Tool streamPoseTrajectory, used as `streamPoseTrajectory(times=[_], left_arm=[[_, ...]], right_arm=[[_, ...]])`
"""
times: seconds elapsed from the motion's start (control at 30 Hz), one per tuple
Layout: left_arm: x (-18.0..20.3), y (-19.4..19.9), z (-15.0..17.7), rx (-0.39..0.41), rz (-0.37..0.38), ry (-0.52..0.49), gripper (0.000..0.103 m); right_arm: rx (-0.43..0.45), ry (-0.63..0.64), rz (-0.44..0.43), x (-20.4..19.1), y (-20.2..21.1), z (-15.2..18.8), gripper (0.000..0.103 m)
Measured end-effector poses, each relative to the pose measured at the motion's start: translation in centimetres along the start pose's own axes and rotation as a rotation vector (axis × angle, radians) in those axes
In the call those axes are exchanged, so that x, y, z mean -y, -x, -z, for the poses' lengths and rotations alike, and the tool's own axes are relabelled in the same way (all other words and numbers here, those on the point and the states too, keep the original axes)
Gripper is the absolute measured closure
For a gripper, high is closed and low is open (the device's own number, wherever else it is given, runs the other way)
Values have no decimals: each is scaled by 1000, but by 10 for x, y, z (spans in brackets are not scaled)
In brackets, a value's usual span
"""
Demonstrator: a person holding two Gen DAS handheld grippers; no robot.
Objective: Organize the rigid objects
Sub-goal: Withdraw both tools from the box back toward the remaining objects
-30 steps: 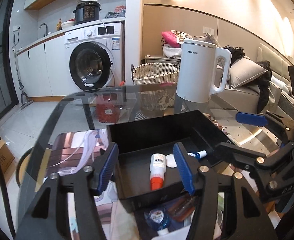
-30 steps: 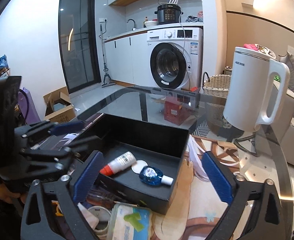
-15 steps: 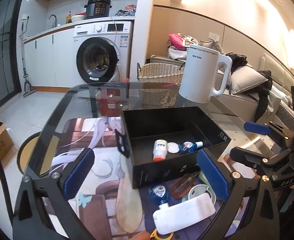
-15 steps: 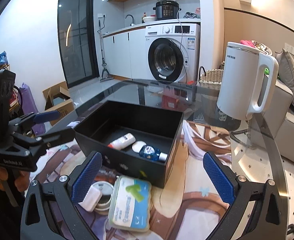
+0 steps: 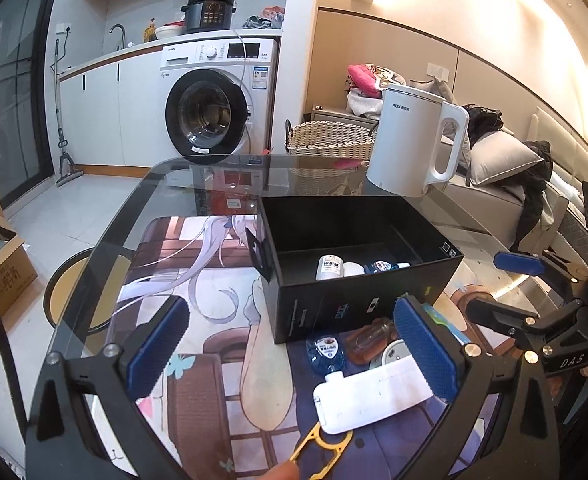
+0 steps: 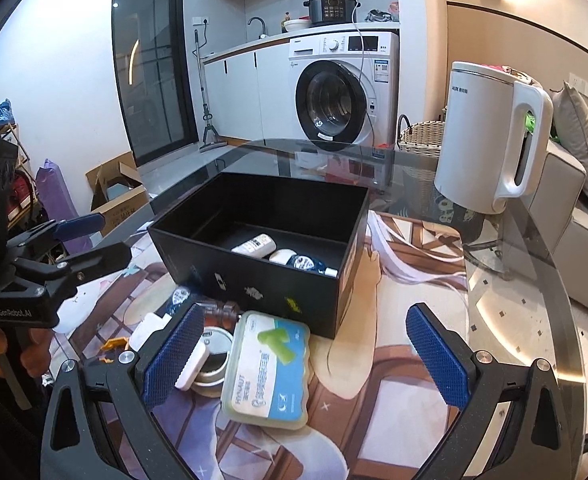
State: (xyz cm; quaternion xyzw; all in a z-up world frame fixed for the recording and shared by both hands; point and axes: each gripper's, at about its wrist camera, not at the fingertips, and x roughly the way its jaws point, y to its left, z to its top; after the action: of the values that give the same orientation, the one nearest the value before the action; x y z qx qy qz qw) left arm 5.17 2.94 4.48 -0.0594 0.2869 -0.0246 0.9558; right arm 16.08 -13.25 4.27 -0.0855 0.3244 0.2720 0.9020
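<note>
A black open box [image 5: 374, 300] [image 6: 253, 276] sits on the printed mat and holds a white bottle [image 5: 329, 267] [image 6: 253, 245], a white disc and a small blue bottle [image 5: 382, 267] [image 6: 306, 263]. In front of it lie a white flat bottle [image 5: 370, 398], a blue bottle [image 5: 326, 353], an amber bottle [image 5: 370, 340], a round tin [image 6: 213, 354], a yellow tool [image 5: 321, 446] and a green-white pack [image 6: 267, 368]. My left gripper [image 5: 291, 350] is open and empty above these loose items. My right gripper [image 6: 304, 358] is open and empty over the pack.
A white kettle [image 5: 416, 144] [image 6: 494, 136] stands on the glass table [image 5: 165, 184] behind the box. A washing machine [image 5: 213, 100], a wicker basket [image 5: 330, 140] and a sofa [image 5: 506, 184] stand beyond the table. A cardboard box [image 5: 1, 256] is on the floor at left.
Both grippers have pulled back and up from the box. My left gripper's jaws have opened wide. The loose items in front of the box have come into view.
</note>
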Motion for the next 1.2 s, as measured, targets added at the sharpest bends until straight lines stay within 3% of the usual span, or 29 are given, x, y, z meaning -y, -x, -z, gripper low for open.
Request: streamPoseTrajectory(times=[0.4, 1.2], left_arm=[[17, -4, 15, 23, -33, -22, 0], [40, -19, 37, -66, -12, -73, 0]], right_arm=[[-43, 2, -8, 1, -10, 17, 0], [-120, -8, -27, 8, -31, 23, 0]])
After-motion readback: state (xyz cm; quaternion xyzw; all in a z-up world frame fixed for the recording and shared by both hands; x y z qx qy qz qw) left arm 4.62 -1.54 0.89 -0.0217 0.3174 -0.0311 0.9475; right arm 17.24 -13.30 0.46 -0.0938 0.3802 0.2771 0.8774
